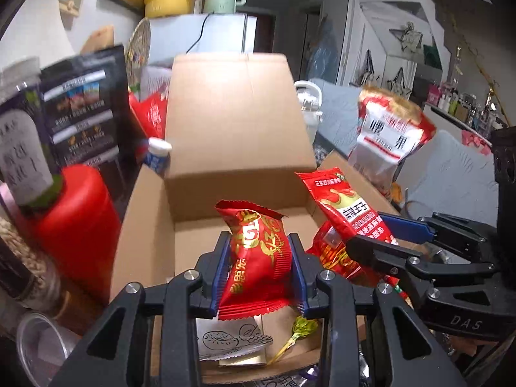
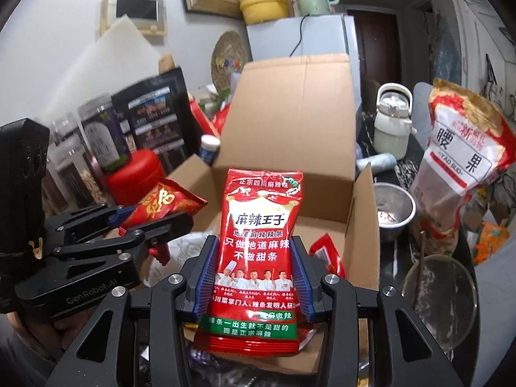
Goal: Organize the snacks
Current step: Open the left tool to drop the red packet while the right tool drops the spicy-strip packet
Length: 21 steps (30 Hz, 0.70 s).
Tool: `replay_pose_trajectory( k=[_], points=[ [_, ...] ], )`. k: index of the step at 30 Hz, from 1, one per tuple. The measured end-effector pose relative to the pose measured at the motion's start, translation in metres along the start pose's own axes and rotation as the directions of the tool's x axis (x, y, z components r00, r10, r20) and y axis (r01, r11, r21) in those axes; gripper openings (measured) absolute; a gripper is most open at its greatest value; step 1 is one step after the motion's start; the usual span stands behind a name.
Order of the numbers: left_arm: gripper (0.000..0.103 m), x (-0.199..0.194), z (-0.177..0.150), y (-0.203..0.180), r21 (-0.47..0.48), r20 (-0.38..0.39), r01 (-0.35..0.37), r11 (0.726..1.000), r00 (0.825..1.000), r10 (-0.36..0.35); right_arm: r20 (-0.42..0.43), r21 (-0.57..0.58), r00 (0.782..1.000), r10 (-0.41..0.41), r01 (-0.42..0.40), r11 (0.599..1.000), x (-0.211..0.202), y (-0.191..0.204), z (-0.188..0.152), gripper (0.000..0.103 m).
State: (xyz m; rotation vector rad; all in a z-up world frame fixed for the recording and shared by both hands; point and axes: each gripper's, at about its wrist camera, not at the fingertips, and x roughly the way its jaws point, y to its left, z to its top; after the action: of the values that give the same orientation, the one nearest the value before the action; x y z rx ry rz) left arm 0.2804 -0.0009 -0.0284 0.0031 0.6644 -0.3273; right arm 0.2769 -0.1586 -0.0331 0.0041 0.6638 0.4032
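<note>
Gripped packets fill the foreground of both views. Left gripper [image 1: 259, 269] is closed on a small red-and-gold packet [image 1: 258, 258], its blue pads [image 1: 222, 271] pressing the packet's sides about mid-height, so the packet stands upright above the open box [image 1: 238, 129]. Right gripper [image 2: 254, 277] is likewise clamped on a taller red strip packet [image 2: 258, 258] with white lettering, held upright over the same box; in the left view this packet [image 1: 342, 213] leans at an angle just beside the first one. Both packets hang over the box's interior, not yet set down.

Box contents, seen below the left packet: a flat printed sachet [image 1: 232, 342] and a green-wrapped lolly [image 1: 300, 329] on the floor of the box, with another red packet [image 2: 325, 251] near the right wall. Rear flap stands up; side flaps splay outward.

Surroundings — a red canister [image 1: 77, 225] with a dark jar [image 1: 22, 135] on top at left, a cashew bag [image 2: 464, 167] standing at right, a steel bowl [image 2: 393, 213] and a glass bowl [image 2: 441, 293] just beside the box's right wall.

Risks, as a judgement:
- The two grippers sit close together — lowering both at once could make their fingers or packets collide.
- Each pinch is on a soft, air-filled pack; a hard squeeze may burst it, a loose one may let it slip and land askew.
- A wide release by the right hand could drop its packet over the right wall towards the bowls.
</note>
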Motion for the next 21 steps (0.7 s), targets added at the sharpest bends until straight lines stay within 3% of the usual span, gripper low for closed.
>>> replay_pose_trajectory(
  k=[16, 21],
  points=[
    [0.035, 0.042, -0.012, 0.008, 0.006, -0.155, -0.093, 0.996, 0.984, 0.093, -0.165, 0.0, 0.986, -0.029, 0.029, 1.0, 0.038, -0.006, -0.015, 0.044],
    [0.057, 0.049, -0.012, 0.01, 0.011, -0.194, -0.122, 0.992, 0.973, 0.122, -0.179, -0.013, 0.983, -0.037, 0.035, 0.999, 0.039, -0.006, -0.015, 0.045]
  ],
)
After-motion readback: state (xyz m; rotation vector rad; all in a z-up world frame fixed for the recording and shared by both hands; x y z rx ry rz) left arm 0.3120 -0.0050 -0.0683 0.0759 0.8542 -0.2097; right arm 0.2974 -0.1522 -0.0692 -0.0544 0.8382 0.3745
